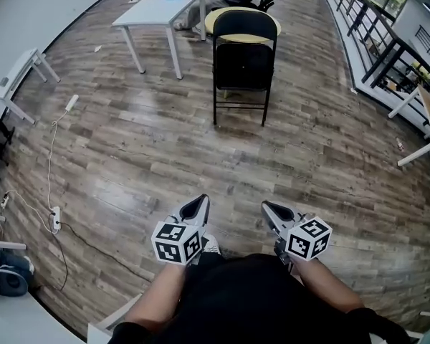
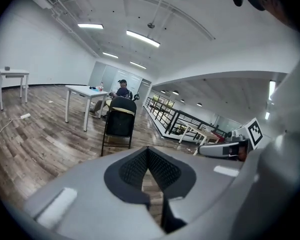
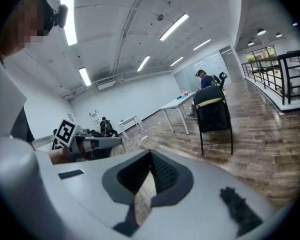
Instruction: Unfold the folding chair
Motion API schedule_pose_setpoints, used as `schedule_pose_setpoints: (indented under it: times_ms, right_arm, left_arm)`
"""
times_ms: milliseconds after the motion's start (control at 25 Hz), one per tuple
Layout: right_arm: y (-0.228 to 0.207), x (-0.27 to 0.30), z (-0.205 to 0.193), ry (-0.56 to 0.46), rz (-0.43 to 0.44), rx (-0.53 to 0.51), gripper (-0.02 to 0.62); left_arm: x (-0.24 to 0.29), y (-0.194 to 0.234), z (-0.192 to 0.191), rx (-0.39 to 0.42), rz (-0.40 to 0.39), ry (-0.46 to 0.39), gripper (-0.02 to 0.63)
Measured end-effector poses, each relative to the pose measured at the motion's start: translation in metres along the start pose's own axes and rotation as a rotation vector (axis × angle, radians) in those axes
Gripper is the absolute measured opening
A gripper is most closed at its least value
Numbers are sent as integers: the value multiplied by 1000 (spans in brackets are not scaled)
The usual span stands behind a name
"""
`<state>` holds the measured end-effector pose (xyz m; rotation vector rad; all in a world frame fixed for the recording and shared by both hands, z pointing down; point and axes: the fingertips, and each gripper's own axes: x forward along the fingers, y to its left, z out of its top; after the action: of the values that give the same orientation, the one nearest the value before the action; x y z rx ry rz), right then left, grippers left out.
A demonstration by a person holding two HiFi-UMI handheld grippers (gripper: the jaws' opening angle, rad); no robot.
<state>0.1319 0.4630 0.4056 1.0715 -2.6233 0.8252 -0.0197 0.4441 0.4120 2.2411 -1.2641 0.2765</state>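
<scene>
1. The fingers of the left gripper (image 1: 200, 203) are pressed together on nothing. Those of the right gripper (image 1: 268, 208) are the same, and both are held low in front of the person.
2. The black metal folding chair (image 1: 244, 63) stands upright on the wood-plank floor (image 1: 129, 156), well ahead of both grippers and near a white bench (image 1: 150, 13). It looks still folded.
3. I'd call this the approach. Next comes closing the distance, parting the fingers, and taking the backrest and seat edge to spread them.

Black folding chair (image 1: 244, 63): folded, upright on wood floor, beside white table.
</scene>
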Motion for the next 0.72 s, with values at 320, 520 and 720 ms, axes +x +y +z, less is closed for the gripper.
schedule_pose_setpoints:
  times_ms: [320, 520, 720]
  right_arm:
    - [34, 90, 29, -5, 34, -68, -5]
    - [52, 114, 47, -18, 54, -70, -5]
    - [47, 127, 47, -17, 53, -64, -5]
  left_arm:
    - [-35, 82, 32, 93, 36, -25, 2]
    - [-47, 121, 44, 55, 87, -30, 2]
    - [-40, 131, 38, 36, 91, -25, 2]
